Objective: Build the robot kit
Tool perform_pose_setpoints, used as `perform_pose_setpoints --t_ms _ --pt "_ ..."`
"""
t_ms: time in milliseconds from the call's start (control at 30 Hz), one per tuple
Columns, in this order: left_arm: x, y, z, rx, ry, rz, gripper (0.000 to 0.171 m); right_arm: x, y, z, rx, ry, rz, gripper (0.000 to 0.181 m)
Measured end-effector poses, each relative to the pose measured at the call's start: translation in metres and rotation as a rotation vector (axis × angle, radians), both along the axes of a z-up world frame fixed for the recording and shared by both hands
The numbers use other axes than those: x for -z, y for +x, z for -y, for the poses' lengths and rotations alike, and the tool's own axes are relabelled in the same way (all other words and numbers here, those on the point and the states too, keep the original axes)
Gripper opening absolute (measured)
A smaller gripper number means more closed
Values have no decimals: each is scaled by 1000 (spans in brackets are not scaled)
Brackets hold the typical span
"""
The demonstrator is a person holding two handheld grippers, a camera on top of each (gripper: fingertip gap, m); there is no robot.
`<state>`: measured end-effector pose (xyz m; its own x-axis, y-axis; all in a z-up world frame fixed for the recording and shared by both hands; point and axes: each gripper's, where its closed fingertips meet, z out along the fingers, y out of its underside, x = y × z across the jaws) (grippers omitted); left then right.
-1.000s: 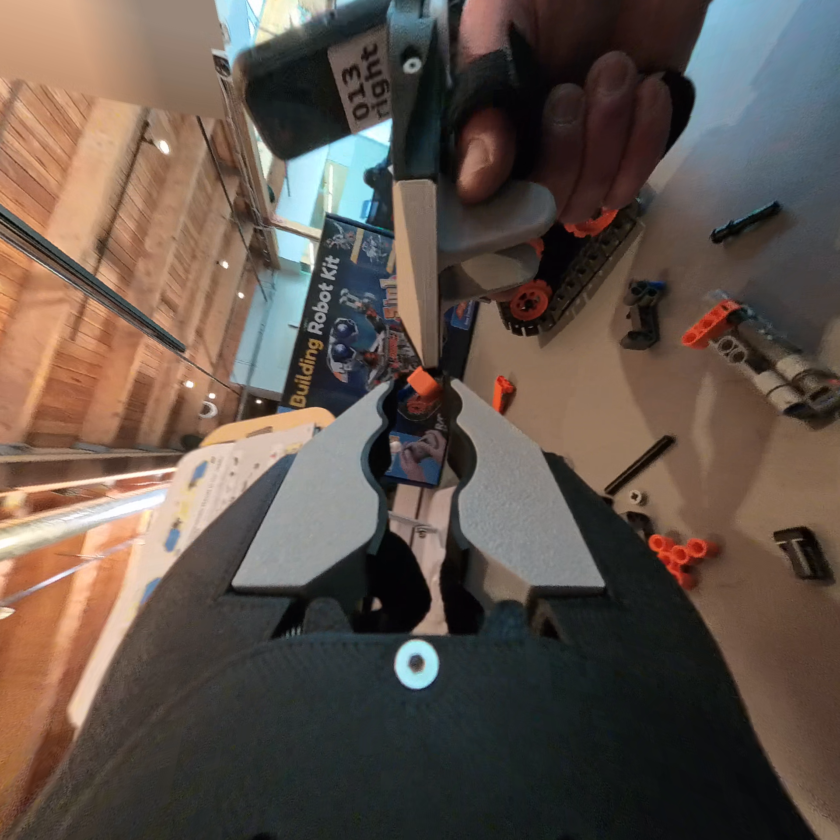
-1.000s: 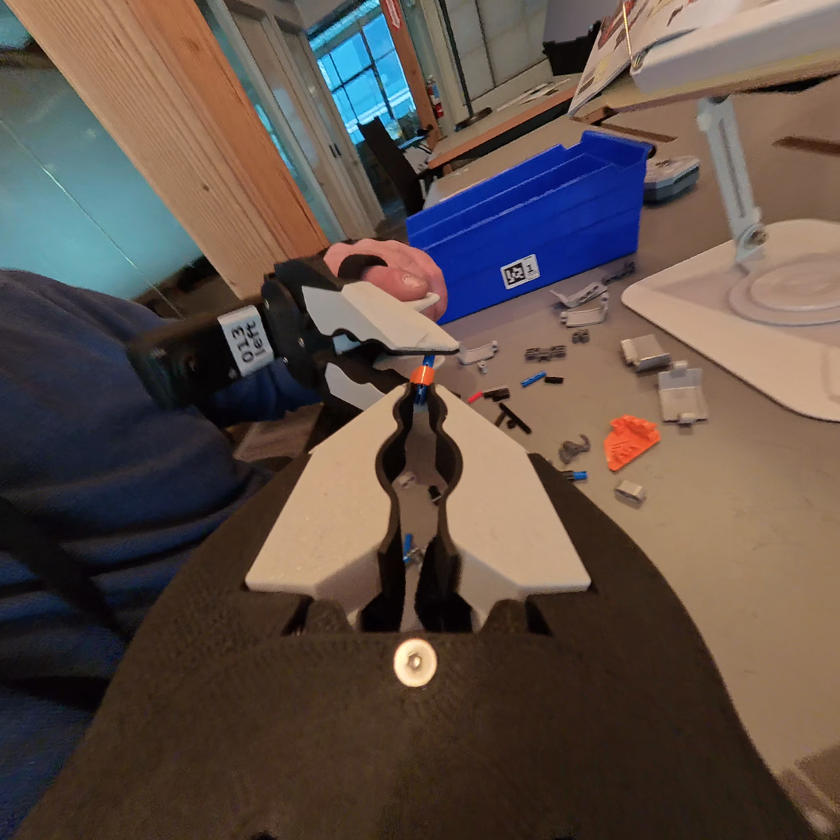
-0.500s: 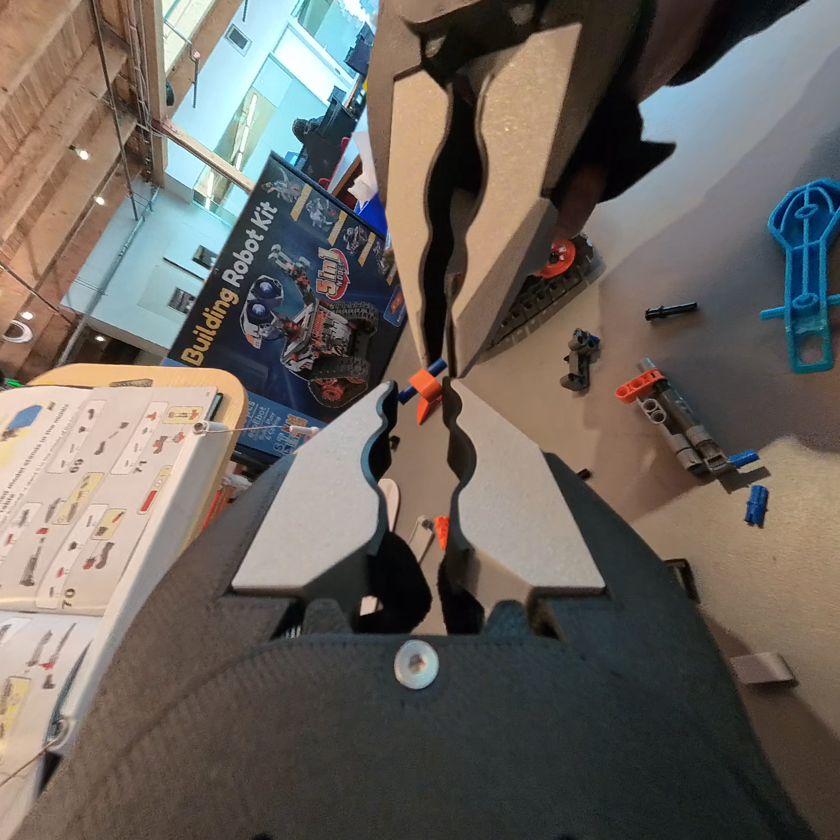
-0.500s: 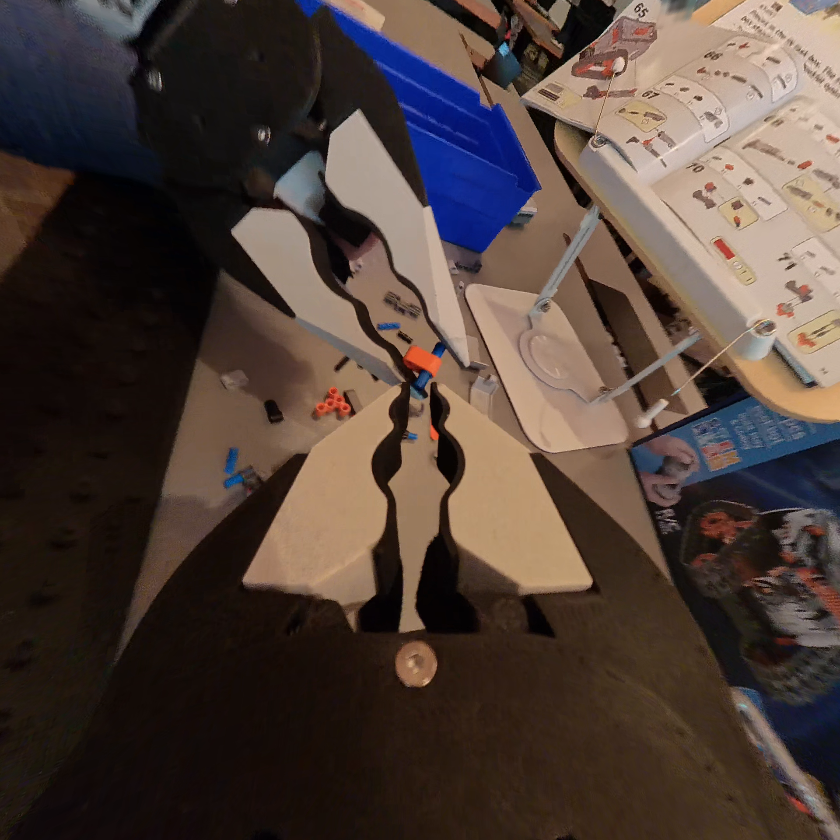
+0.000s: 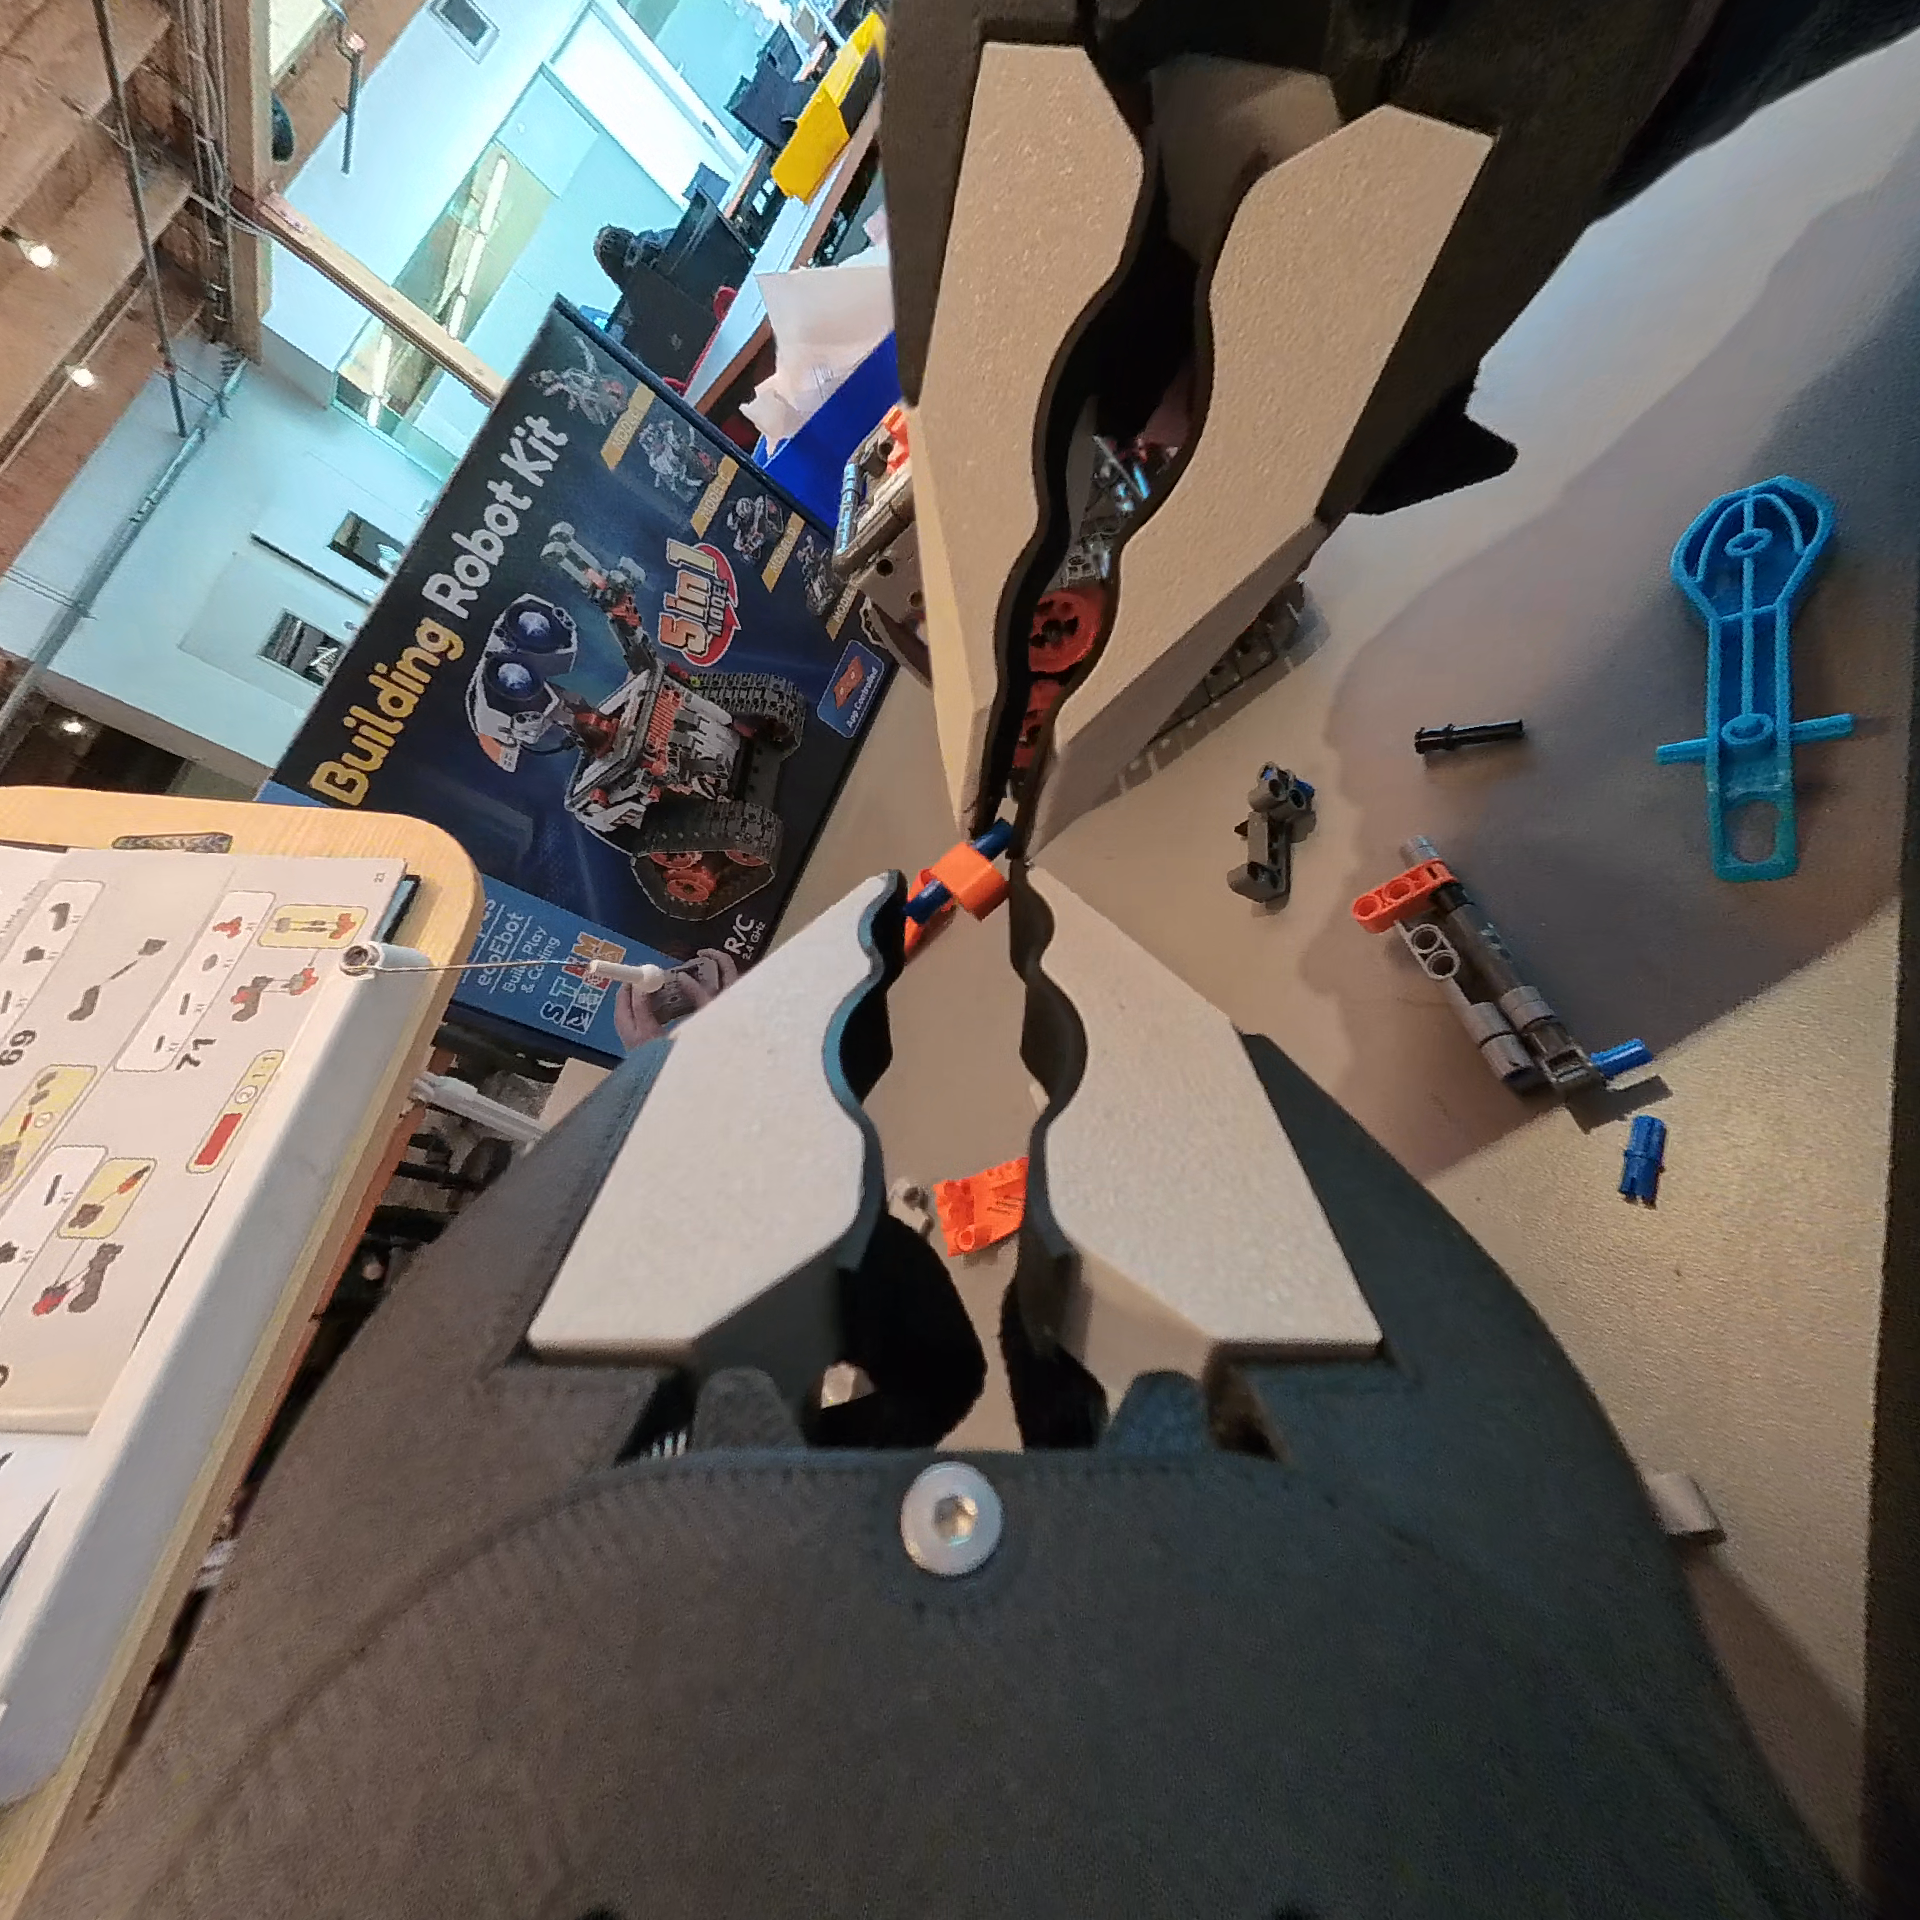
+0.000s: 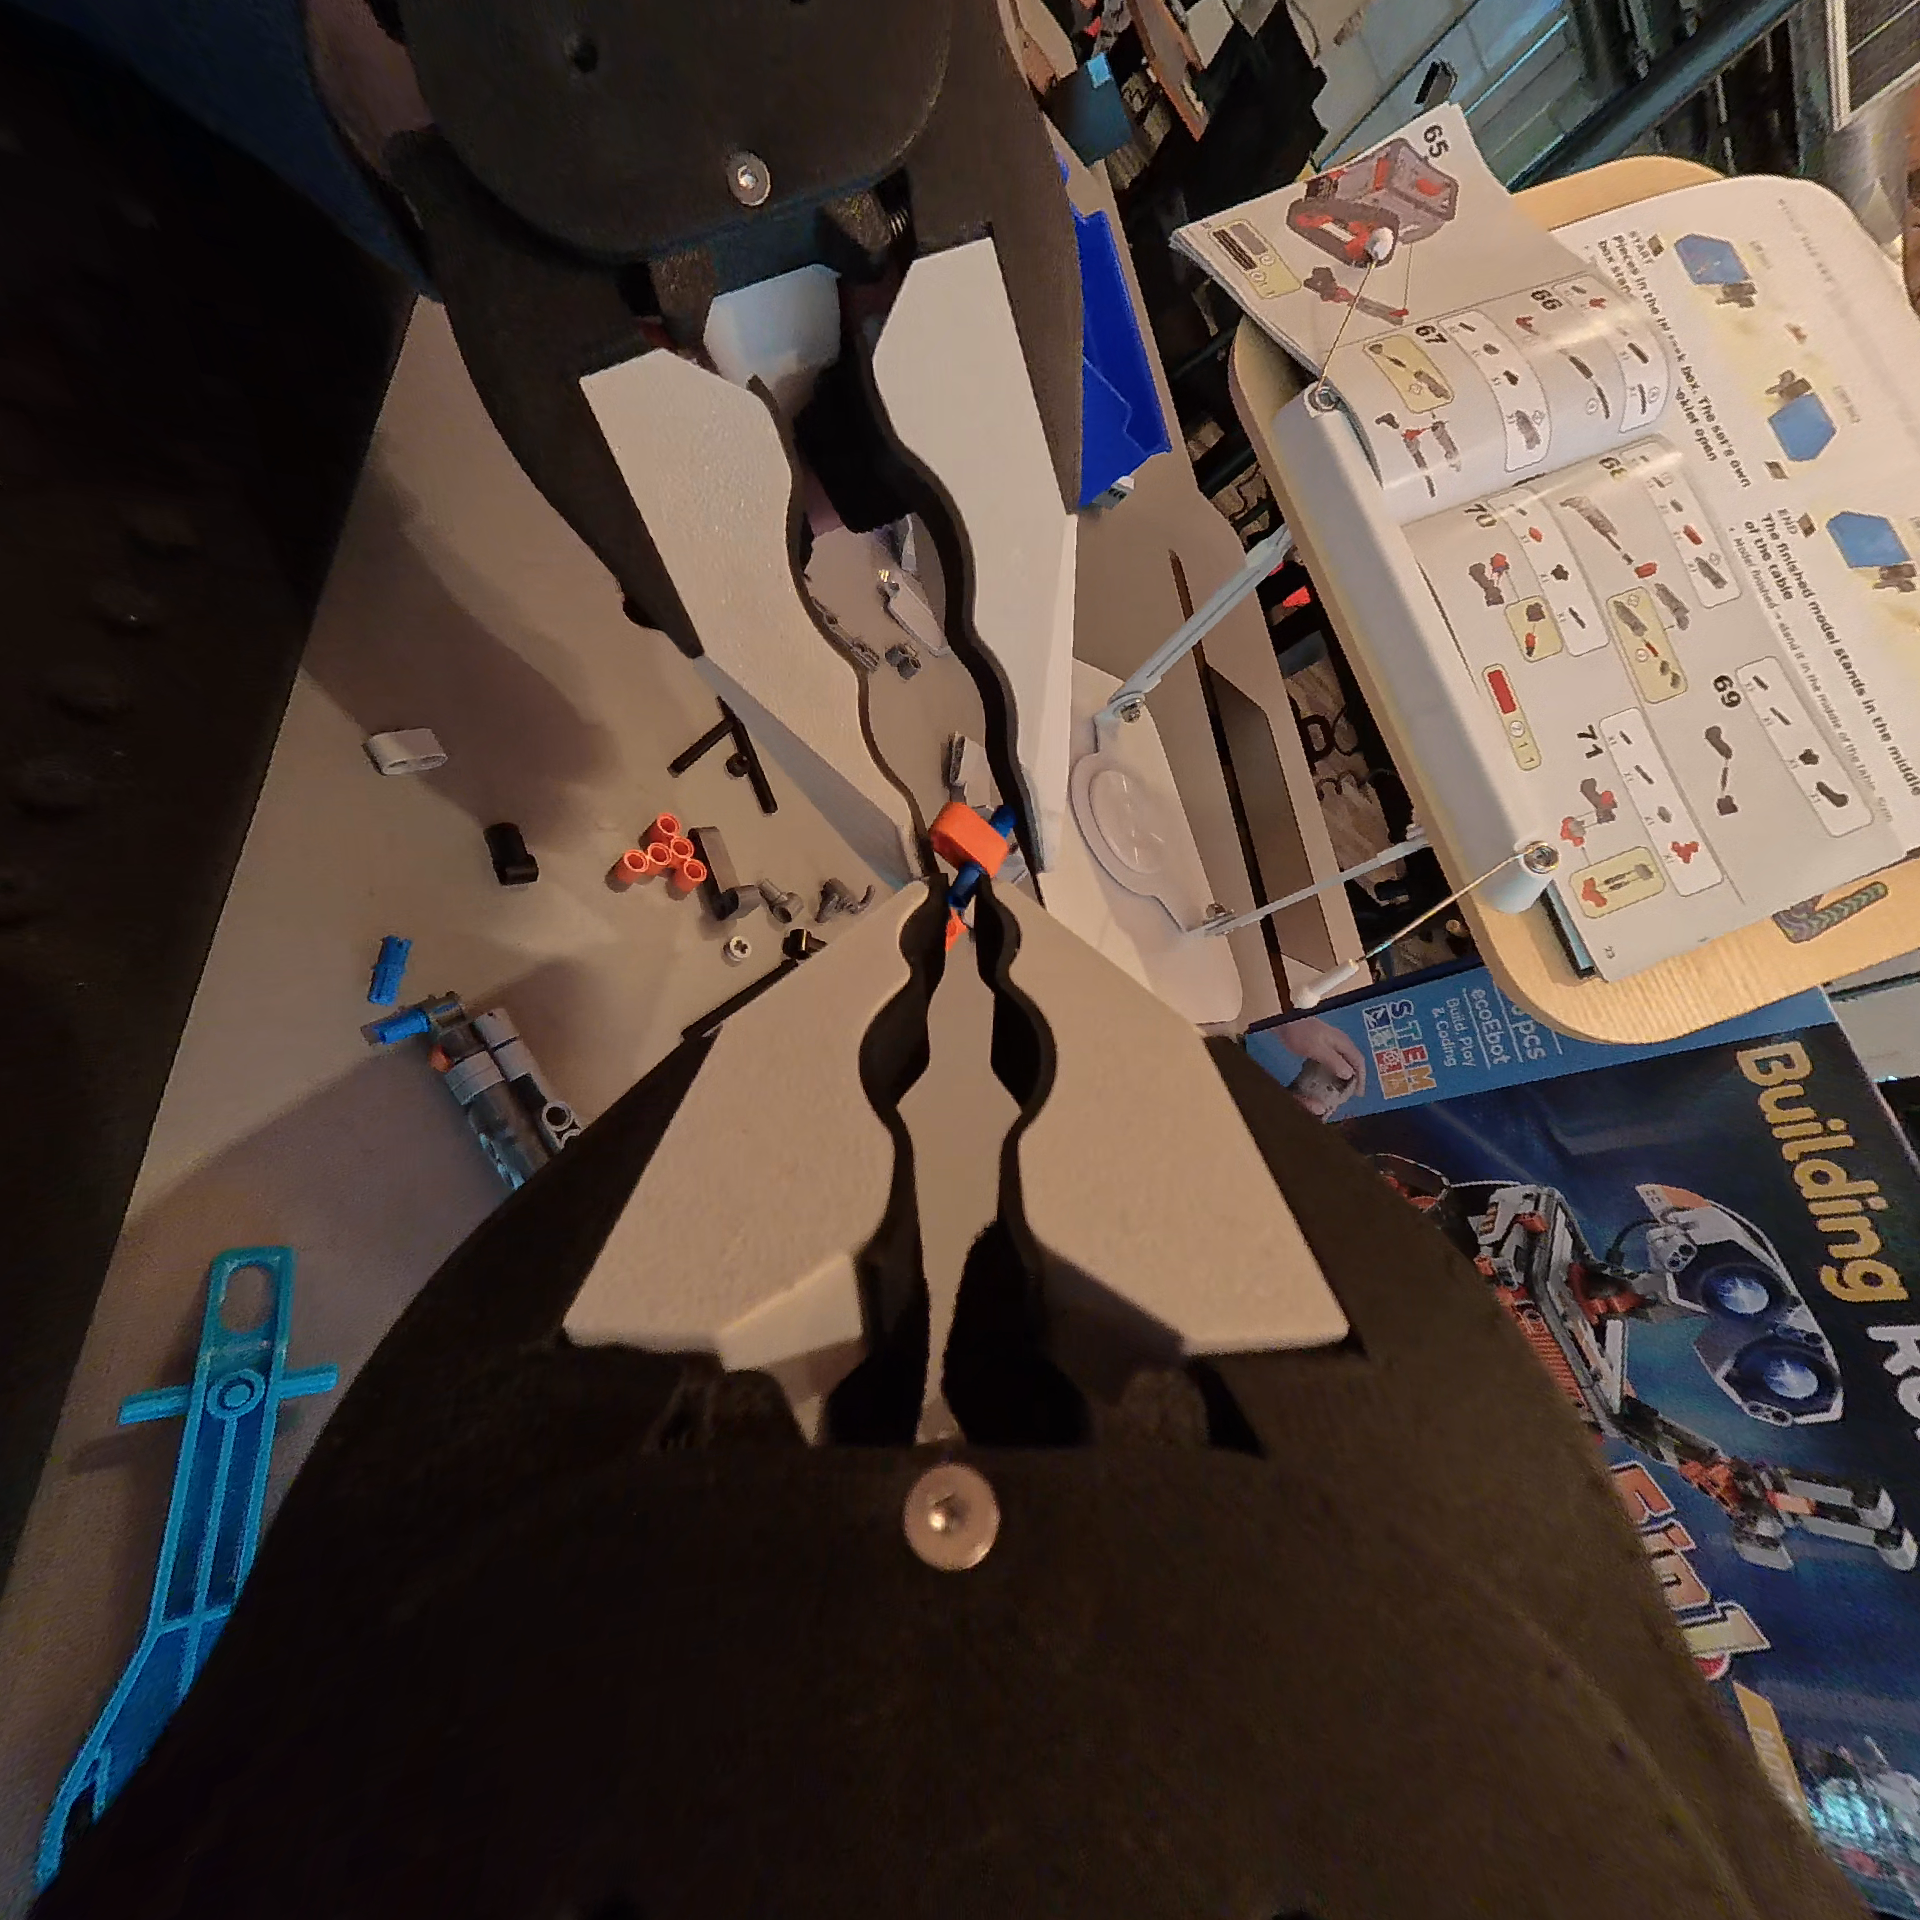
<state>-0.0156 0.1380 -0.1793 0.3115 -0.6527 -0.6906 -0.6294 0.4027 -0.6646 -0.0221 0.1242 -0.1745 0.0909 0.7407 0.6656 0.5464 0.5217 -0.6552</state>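
Observation:
A small orange bush (image 5: 977,883) sits on a short blue pin (image 5: 925,906), held in the air between both grippers, tip to tip. My left gripper (image 5: 958,888) is shut on the orange bush. My right gripper (image 6: 966,899) is shut on the end of the blue pin (image 6: 964,883), just below the orange bush (image 6: 966,831). In the left wrist view the right gripper (image 5: 1003,826) comes down from above. In the right wrist view the left gripper (image 6: 971,847) comes down from above. Both hover over the grey table (image 5: 1662,1351).
An open instruction booklet (image 6: 1558,623) on a stand and a dark blue kit box (image 5: 582,665) stand to one side. On the table lie a blue lever tool (image 5: 1745,665), a grey-and-orange rod assembly (image 5: 1455,966), an orange panel (image 5: 982,1195), orange bushes (image 6: 660,857) and a blue bin (image 6: 1112,395). The tips of both grippers are at nearly the same place.
Both grippers have turned and now face each other head-on, closer together. The orange bush and blue pin stay gripped between them.

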Motion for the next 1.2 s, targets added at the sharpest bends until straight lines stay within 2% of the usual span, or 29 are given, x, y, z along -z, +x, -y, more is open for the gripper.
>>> perform_pose_setpoints --t_ms 233,467,733,1033,1200 --pt "-2 0 3 25 -48 36 16 -4 2 -1 -5 -40 -36 1" --pt "-5 0 6 63 -53 66 14 -7 2 2 -68 -312 -154 1" --pt "-5 -5 5 49 -22 58 19 -11 4 1 -99 -452 -228 1" --pt "-20 -38 -7 -47 -5 55 25 -8 8 -5 -96 -537 -255 1" --pt "-13 -74 -23 -165 -62 -8 25 -4 8 -5 -95 -556 -253 1"
